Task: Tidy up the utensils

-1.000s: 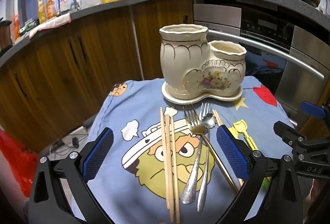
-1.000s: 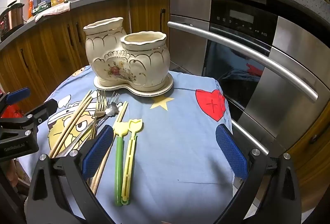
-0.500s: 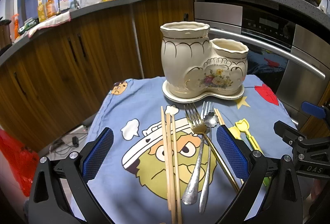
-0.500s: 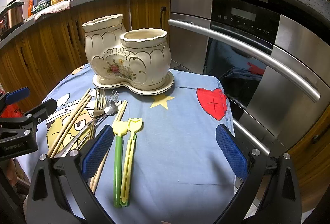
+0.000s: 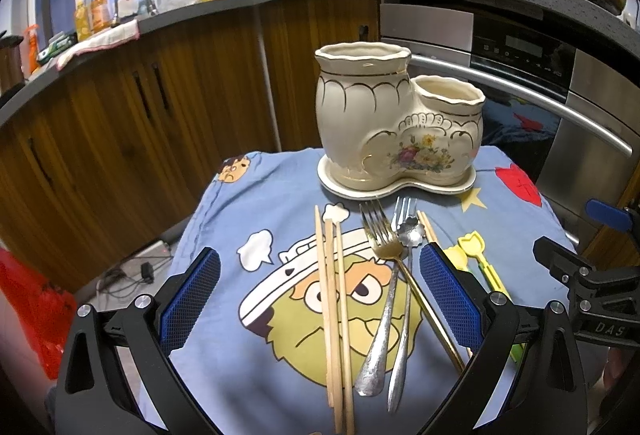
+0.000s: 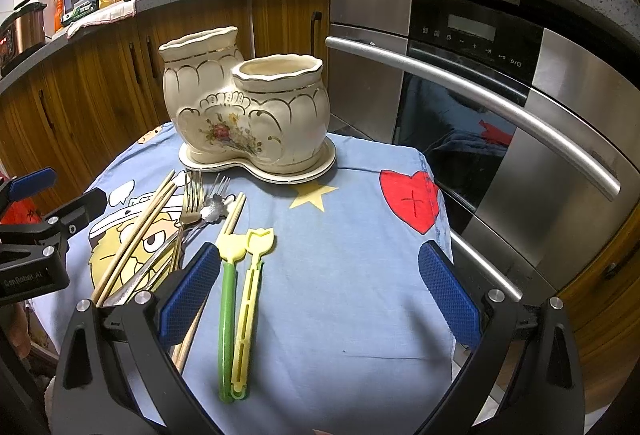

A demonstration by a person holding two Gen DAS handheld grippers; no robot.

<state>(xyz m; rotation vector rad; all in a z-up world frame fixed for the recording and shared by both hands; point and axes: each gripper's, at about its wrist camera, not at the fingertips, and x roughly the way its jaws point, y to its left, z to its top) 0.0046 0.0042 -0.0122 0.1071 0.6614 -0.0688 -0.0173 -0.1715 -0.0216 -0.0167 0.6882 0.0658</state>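
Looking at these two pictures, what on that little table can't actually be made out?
- Inside of the ceramic holder: both views show only its rims; walls hide the contents.
- Wooden chopsticks: left view, near ends cut by the bottom edge.
- Forks and spoon: right view, handles hidden behind the right gripper finger.
- Oven panel symbols: too small.

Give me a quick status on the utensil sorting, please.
Left claw open, right claw open, both empty. Utensils flat on cloth; ceramic holder empty. Nothing blocking.
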